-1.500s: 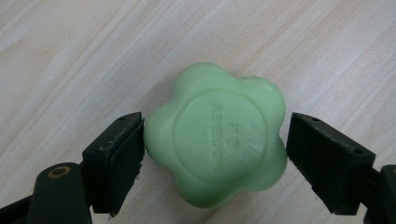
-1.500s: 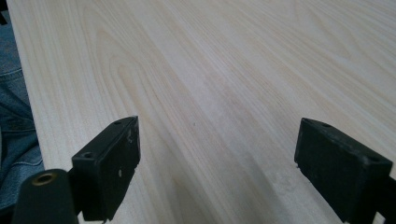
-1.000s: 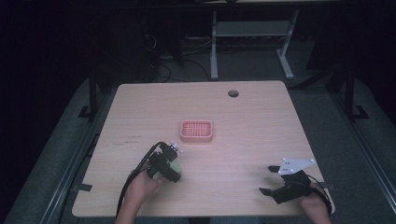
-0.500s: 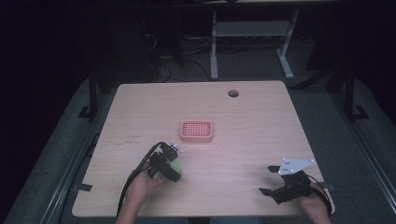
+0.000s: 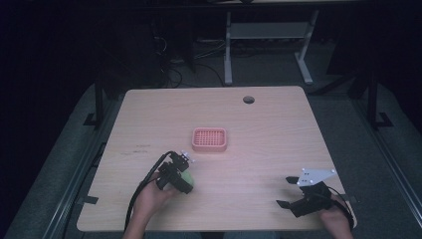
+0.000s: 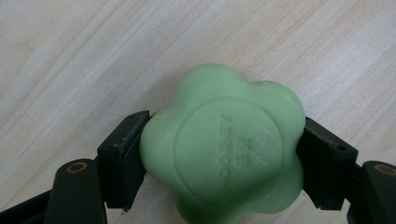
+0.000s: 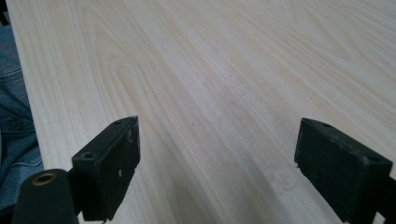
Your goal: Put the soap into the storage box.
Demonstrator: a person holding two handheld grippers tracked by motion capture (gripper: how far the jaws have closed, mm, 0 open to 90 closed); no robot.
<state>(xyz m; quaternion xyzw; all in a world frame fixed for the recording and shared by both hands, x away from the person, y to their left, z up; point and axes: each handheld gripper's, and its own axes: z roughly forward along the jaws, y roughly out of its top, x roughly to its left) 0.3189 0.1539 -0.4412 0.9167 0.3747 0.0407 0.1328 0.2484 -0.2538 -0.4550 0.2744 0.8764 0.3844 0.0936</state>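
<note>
We see our left hand-held gripper (image 5: pixel 183 175) at about 7 o'clock on the counter (image 5: pixel 268 134). Its two black jaws are clamped on a green flower-shaped soap (image 6: pixel 224 147), one jaw on each side. The soap has raised letters on its top and sits just over the wood. A pink soap dish (image 5: pixel 209 140) rests near the middle of the counter, at 1 o'clock from the soap and a little apart from it. Our right hand-held gripper (image 5: pixel 288 191) is at 5 o'clock, well away, with its jaws wide apart and nothing between them.
</note>
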